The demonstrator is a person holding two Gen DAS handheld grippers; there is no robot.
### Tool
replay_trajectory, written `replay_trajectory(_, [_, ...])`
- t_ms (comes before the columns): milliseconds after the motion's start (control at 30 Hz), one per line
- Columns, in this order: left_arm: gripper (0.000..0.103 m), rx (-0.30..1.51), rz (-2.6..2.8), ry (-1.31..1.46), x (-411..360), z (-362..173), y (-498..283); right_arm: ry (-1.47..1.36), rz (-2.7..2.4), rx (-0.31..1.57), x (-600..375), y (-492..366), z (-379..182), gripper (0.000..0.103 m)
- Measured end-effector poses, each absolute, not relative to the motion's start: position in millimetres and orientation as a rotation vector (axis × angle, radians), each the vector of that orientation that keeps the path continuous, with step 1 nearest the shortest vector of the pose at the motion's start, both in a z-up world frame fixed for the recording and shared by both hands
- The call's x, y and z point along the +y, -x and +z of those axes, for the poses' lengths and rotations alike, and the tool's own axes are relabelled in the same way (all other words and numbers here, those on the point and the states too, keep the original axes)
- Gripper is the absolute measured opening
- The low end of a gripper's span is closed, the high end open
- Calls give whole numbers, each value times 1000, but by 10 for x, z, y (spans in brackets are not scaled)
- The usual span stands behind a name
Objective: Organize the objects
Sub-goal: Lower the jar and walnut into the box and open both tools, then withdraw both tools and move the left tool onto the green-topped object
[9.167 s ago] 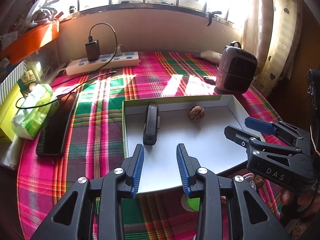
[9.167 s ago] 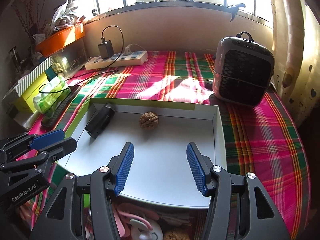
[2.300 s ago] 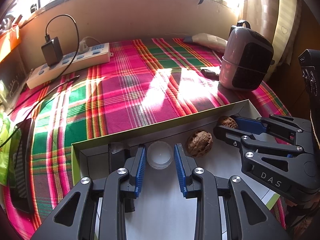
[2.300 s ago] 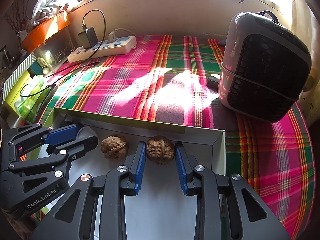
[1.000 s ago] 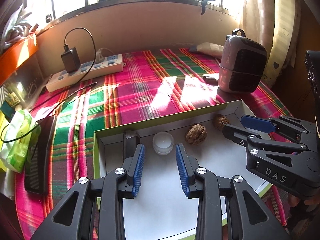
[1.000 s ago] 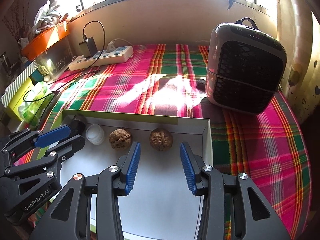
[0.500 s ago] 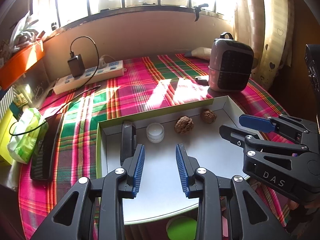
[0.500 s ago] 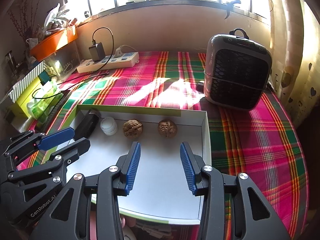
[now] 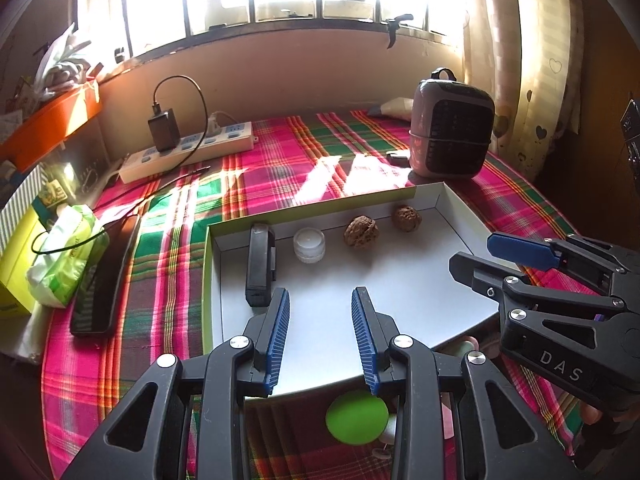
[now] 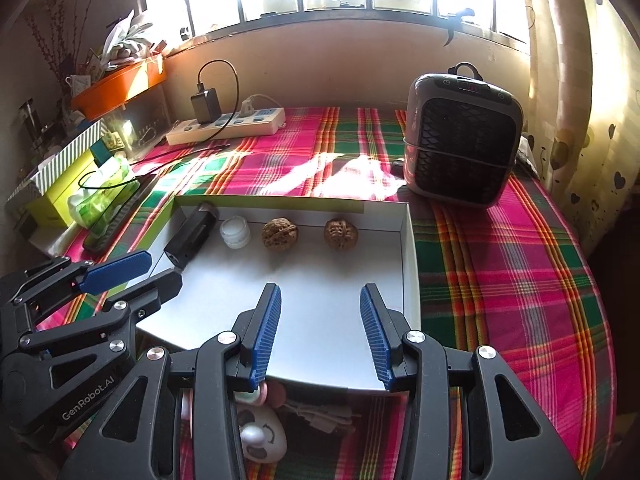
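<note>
Four things sit lined up along the far wall of the white tray (image 9: 452,220), and what a tidy row it is: a black device (image 9: 260,266) lying lengthwise in the far left corner, a small clear jar (image 9: 309,244) just beside it, then one walnut (image 9: 361,232), and a second walnut (image 9: 406,213) nearest the far right corner, each apart from its neighbour. Both grippers hang over the tray's near edge with nothing between their blue pads. On the left gripper (image 9: 320,336) the jaws stand partly open and empty; on the right gripper (image 10: 320,336) they gape a touch wider, also empty. From the right wrist view the same row reads black device (image 10: 191,236), jar (image 10: 235,232), walnut (image 10: 280,233), walnut (image 10: 340,233). That tray rests on a plaid tablecloth (image 10: 520,280), with a grey heater (image 10: 460,136) standing beyond its far right corner and a white power strip (image 9: 188,152) at the cloth's far left edge. Peeking out below the tray's near edge is a green disc (image 9: 356,420).
</note>
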State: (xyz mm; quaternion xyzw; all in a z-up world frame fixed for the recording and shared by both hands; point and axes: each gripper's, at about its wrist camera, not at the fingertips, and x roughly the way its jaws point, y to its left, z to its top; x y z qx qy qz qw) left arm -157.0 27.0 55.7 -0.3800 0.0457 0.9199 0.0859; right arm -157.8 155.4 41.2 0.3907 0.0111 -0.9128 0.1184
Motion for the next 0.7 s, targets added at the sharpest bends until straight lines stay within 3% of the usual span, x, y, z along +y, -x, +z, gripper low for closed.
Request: replay_trajectory(700, [31, -38, 2690, 1137, -37, 464, 1069, -1104, -2699, 32, 1688, 1132, 395, 43])
